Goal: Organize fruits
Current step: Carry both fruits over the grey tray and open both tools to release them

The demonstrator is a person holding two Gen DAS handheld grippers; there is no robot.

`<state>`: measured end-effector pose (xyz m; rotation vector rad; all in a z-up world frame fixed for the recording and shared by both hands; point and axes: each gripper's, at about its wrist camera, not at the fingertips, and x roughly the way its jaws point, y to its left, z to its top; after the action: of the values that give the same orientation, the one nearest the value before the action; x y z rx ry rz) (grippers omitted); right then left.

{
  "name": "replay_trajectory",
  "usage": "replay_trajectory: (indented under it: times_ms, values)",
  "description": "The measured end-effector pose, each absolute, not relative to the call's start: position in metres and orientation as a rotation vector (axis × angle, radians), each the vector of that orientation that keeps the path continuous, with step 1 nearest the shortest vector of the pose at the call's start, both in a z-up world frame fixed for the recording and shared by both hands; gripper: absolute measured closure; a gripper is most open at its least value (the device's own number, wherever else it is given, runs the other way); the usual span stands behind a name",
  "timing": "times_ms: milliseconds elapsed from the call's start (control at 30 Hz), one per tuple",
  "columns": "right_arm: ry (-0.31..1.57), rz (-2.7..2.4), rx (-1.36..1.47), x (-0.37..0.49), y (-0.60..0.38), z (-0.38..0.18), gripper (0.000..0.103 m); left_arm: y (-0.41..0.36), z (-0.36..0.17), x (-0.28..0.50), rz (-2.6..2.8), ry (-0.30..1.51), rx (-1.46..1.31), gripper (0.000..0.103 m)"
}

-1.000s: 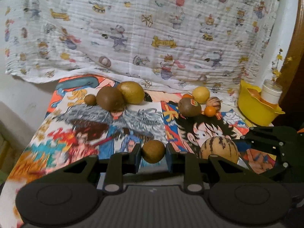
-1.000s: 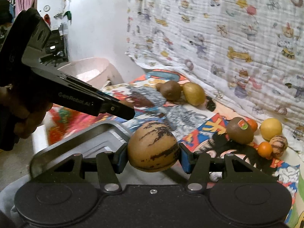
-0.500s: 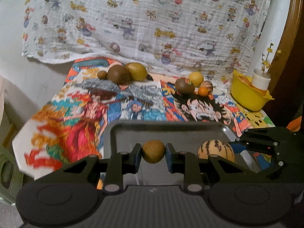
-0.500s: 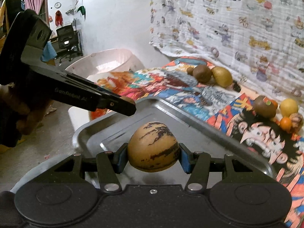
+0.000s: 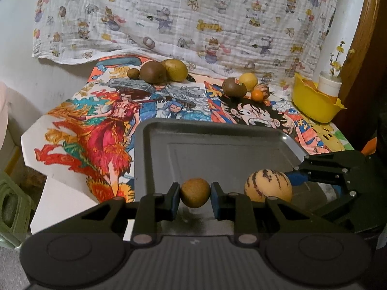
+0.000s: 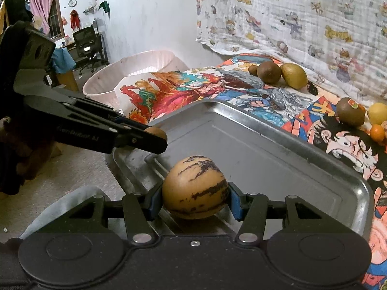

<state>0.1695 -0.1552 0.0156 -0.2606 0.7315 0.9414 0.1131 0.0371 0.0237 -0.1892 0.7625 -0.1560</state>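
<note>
Both grippers pulling back over metal tray (image 5: 154, 130), tray holding nothing; left gripper (image 5: 195, 193) fingers clamping small brown fruit (image 5: 195, 192), right gripper (image 6: 195, 193) fingers clamping striped fruit (image 6: 195, 191) at 3 o'clock.

The near edge of the metal tray (image 5: 154, 149) disappears under the left tool (image 5: 196, 193), so I can't tell whether the small brown fruit (image 5: 195, 192) touches the tray floor. The striped fruit (image 5: 268, 185) has its underside hidden behind the finger. In the right wrist view, the small orange (image 6: 377, 132) is cut by the picture's edge, and the sticker on the kiwi (image 6: 350, 111) is too small to read.
</note>
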Motion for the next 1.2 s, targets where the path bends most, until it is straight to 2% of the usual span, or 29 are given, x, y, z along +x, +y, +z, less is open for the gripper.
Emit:
replay_trajectory:
  times_ms: [800,900,1000,1067,1200]
  values:
    - [0.724,0.937,-0.257,0.166,-0.157,0.015,0.046,0.035,0.02,0.106,-0.146,0.768,-0.168,0.073]
    - [0.716,0.937,-0.258,0.165,-0.16,0.015,0.045,0.036,0.022,0.105,-0.144,0.764,-0.173,0.068]
    - [0.708,0.932,-0.253,0.162,-0.163,0.015,0.04,0.038,0.026,0.103,-0.141,0.751,-0.179,0.062]
    - [0.706,0.925,-0.248,0.161,-0.166,0.015,0.037,0.04,0.03,0.1,-0.138,0.73,-0.187,0.049]
    - [0.698,0.912,-0.236,0.158,-0.173,0.018,0.028,0.041,0.037,0.096,-0.131,0.696,-0.194,0.036]
